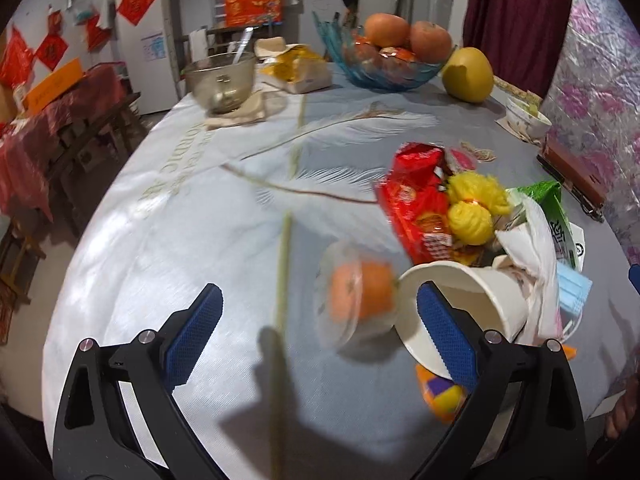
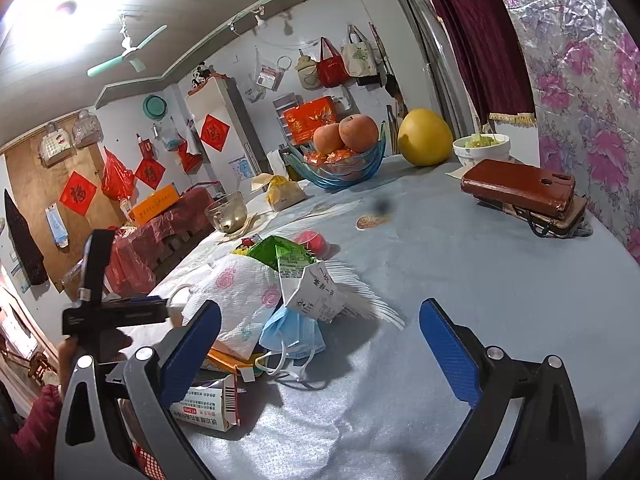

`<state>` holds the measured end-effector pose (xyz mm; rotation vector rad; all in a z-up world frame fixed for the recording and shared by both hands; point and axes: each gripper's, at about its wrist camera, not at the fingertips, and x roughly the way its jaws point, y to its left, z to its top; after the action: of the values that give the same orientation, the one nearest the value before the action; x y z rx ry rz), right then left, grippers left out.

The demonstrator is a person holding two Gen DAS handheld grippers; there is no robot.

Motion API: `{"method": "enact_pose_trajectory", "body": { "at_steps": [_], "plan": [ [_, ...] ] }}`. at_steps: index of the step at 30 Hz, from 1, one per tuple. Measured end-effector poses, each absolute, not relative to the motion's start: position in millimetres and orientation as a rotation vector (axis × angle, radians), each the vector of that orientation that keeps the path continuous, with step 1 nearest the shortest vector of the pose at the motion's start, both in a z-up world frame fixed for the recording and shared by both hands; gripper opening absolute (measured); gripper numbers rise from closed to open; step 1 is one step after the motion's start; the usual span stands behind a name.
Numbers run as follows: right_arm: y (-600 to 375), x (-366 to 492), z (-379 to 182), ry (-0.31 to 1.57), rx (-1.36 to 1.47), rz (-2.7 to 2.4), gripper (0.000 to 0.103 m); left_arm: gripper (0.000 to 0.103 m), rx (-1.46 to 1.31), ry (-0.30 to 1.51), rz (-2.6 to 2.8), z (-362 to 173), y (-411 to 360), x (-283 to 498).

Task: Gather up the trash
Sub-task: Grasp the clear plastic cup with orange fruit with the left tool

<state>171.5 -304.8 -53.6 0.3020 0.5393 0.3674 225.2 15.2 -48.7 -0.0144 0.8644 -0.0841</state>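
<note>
A heap of trash lies on the table. In the left wrist view it holds a tipped white paper cup [image 1: 476,300], a clear cup with an orange piece inside [image 1: 356,292], a red snack wrapper [image 1: 416,196], yellow crumpled bits [image 1: 470,208], a paper towel [image 1: 528,236] and a blue face mask [image 1: 572,288]. My left gripper [image 1: 320,332] is open, just short of the cups. In the right wrist view my right gripper [image 2: 320,352] is open and empty over the mask [image 2: 292,332], beside the paper towel [image 2: 240,300], a folded carton [image 2: 312,288] and a small box [image 2: 208,404].
A blue glass fruit bowl [image 1: 384,68] with apples, a pomelo [image 1: 468,74], a glass bowl with a spoon [image 1: 220,80], a white bowl [image 2: 482,148] and a brown wallet on a phone [image 2: 520,188] stand on the round table [image 2: 460,280]. The wall is at the right.
</note>
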Motion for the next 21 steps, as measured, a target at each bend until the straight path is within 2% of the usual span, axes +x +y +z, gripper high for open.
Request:
{"method": "enact_pose_trajectory", "body": {
  "at_steps": [2,4,5,7,10,15,17,19,21],
  "plan": [
    [-304.8,170.7,-53.4,0.539,0.302,0.37,0.098,0.092,-0.03,0.872,-0.071,-54.0,18.4,229.7],
    [-304.0,169.4,-52.9,0.532,0.292,0.374,0.098,0.075,-0.068,0.879,-0.085,-57.8,26.6,228.1],
    [-304.1,169.2,-51.6,0.526,0.287,0.375,0.098,0.071,-0.093,0.881,-0.098,-59.1,32.8,225.2],
    [-301.6,167.6,-49.7,0.514,0.275,0.376,0.098,0.053,-0.118,0.865,-0.096,-58.1,47.4,215.3],
    [-293.9,165.5,-49.5,0.513,0.26,0.384,0.098,0.045,-0.134,0.858,-0.071,-55.8,69.2,201.9],
    [-278.6,158.9,-45.3,0.504,0.205,0.393,0.098,0.047,-0.155,0.831,-0.059,-52.1,90.9,184.4],
    [-272.7,154.2,-43.0,0.494,0.185,0.394,0.098,0.057,-0.178,0.838,-0.058,-52.0,93.7,183.4],
    [-268.4,150.4,-41.7,0.486,0.169,0.395,0.098,0.073,-0.234,0.836,-0.075,-51.2,94.4,183.8],
    [-265.6,148.3,-41.5,0.483,0.152,0.389,0.098,0.076,-0.256,0.826,-0.079,-48.5,91.3,186.2]
  ]
}}
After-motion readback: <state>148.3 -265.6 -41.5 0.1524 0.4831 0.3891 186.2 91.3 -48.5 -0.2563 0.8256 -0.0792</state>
